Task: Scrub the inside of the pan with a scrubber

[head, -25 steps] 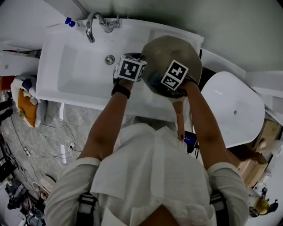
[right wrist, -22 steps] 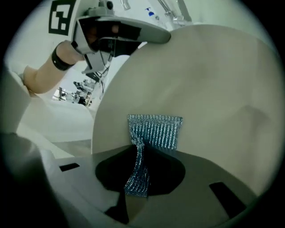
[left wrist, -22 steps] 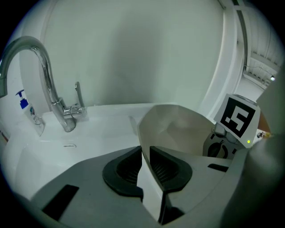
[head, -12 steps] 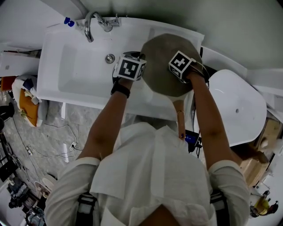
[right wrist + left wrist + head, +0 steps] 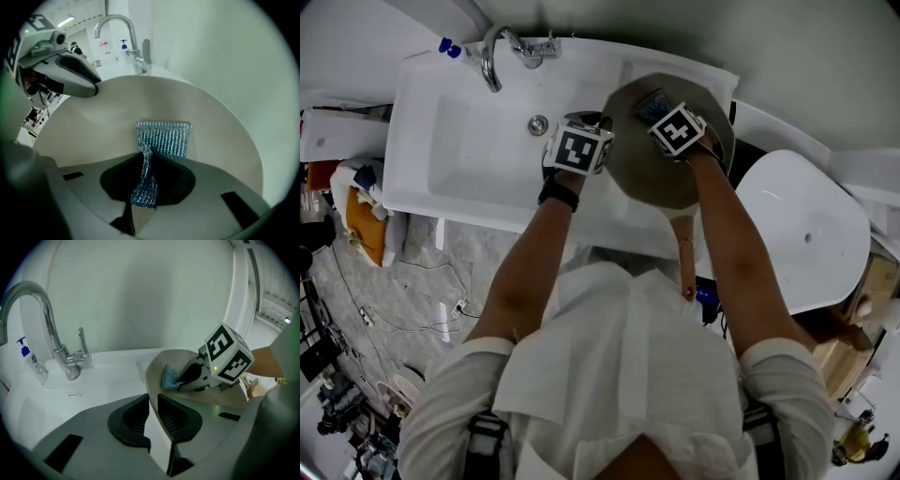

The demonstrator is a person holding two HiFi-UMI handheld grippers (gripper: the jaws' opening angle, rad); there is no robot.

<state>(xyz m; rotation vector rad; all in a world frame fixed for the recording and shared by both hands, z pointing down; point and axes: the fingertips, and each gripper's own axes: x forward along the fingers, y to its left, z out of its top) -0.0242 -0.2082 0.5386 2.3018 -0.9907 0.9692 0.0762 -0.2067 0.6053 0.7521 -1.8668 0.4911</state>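
A round pan [image 5: 661, 164] with a dull tan inside is tilted over the right end of the white sink [image 5: 459, 155], its wooden handle [image 5: 682, 253] pointing back at me. My left gripper [image 5: 595, 122] is shut on the pan's left rim, which runs as a thin edge between the jaws [image 5: 152, 420]. My right gripper [image 5: 662, 111] is shut on a blue-grey mesh scrubber [image 5: 161, 138]. The scrubber [image 5: 652, 100] lies flat against the pan's inner wall [image 5: 93, 124] near the far rim. In the left gripper view the scrubber [image 5: 171, 377] shows at the tip of the right gripper [image 5: 185, 376].
A chrome faucet [image 5: 492, 56] stands at the sink's back edge, with the drain [image 5: 538, 124] just left of my left gripper. A blue-capped item [image 5: 445, 44] sits at the back left corner. A white oval fixture [image 5: 802, 225] lies to the right. Cables cross the floor at left.
My right gripper has carried the scrubber across the pan, from the near right part of the inside up to the far rim. The left gripper has kept its hold on the rim.
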